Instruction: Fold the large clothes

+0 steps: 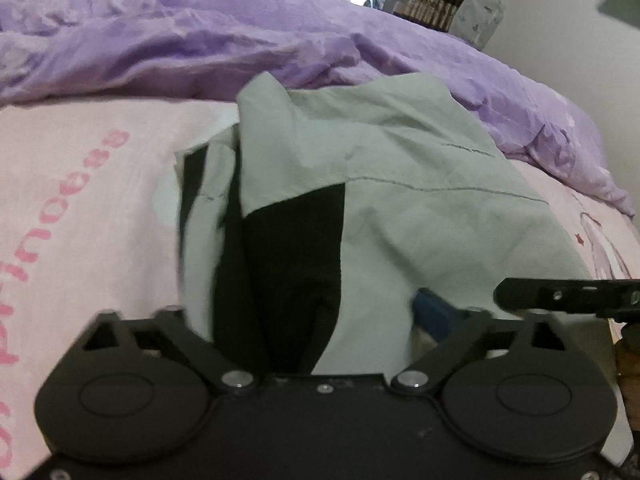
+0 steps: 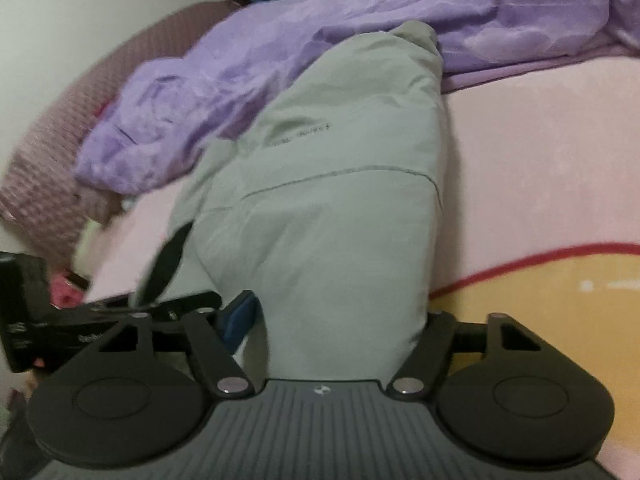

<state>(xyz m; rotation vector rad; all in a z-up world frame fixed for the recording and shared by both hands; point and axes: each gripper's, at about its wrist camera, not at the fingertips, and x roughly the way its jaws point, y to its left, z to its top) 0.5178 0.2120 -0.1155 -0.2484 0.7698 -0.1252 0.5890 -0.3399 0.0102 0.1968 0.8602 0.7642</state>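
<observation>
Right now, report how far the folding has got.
Partly done: the grey-green garment is already doubled into a narrow bundle on the pink sheet, black lining showing. In hand: both tools have its near end between their fingers. Left: the final folds and flattening; it is still lumpy.

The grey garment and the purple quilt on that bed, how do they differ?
The grey garment has black panels and a stitched seam; the purple quilt is one colour. The garment lies near the grippers on the pink sheet; the quilt is bunched up further back. Both are wrinkled fabric on the bed.
</observation>
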